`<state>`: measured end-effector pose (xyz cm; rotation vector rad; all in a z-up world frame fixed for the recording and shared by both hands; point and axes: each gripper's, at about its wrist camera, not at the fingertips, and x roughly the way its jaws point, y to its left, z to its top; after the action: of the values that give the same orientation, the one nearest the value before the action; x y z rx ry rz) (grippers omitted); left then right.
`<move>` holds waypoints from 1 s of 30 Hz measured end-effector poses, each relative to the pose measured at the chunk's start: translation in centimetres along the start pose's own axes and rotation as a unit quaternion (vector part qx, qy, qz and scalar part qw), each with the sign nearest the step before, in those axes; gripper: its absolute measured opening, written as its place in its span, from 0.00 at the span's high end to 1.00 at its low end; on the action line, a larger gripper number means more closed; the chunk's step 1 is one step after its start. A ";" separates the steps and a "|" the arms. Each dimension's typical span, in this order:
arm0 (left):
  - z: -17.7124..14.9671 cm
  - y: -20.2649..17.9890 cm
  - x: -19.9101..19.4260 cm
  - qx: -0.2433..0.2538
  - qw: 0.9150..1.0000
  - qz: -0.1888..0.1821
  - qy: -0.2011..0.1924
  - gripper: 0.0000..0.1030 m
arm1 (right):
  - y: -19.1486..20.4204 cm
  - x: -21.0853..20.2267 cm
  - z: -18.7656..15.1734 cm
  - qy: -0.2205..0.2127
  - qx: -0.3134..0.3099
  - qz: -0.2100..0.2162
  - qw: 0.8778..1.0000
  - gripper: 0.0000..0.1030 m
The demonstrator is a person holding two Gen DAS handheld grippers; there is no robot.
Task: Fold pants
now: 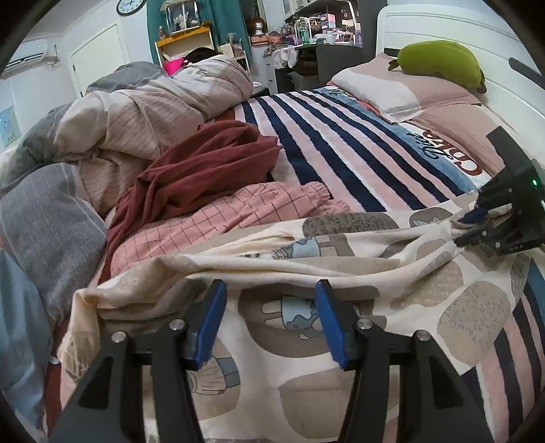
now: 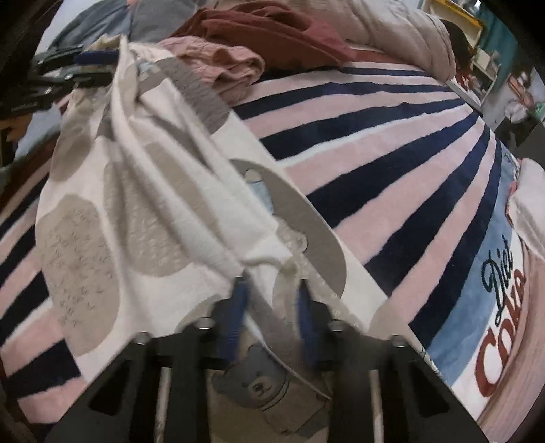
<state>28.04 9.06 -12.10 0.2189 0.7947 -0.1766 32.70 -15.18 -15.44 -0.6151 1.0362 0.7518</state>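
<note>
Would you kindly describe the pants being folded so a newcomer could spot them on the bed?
Start at the striped blanket covering the bed. On its near edge lie the cream printed pants, beside pink checked pants and a maroon garment. Only the cream pair bears grey-beige patches and small cartoon figures.

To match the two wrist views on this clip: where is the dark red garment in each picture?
Left wrist view: the dark red garment lies crumpled left of centre, between the bunched quilt and the pink checked pants.
Right wrist view: it sits at the top edge, centre, behind the pink pants.
Shared landmark: the striped blanket.
</note>
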 end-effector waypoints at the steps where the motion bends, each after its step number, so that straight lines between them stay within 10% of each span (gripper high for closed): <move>1: 0.0 0.0 0.0 0.000 1.000 0.000 -0.001 0.52 | 0.6 -0.3 -0.3 -0.006 -0.011 -0.016 1.000 0.94; 16: 0.7 0.4 0.8 0.003 0.997 0.065 -0.048 0.52 | -2.8 -2.2 -0.4 -0.096 0.150 -0.119 0.977 0.97; 19: 0.9 0.3 0.6 -0.010 0.997 0.048 -0.055 0.52 | -2.9 -1.5 -0.5 -0.076 0.162 -0.107 0.978 0.82; 21: 1.0 -0.7 -0.2 -0.010 0.998 0.024 -0.055 0.42 | -2.9 -2.3 -1.0 -0.080 0.170 -0.111 0.976 0.54; 30: 4.0 -9.9 -3.8 -0.012 0.996 -0.057 -0.072 0.36 | -3.0 -15.3 -13.4 -0.105 0.217 -0.184 0.953 0.39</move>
<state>25.82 -1.22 -7.92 0.1370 0.6661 -0.2884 23.33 -31.03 -6.26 -0.3223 0.8220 0.2405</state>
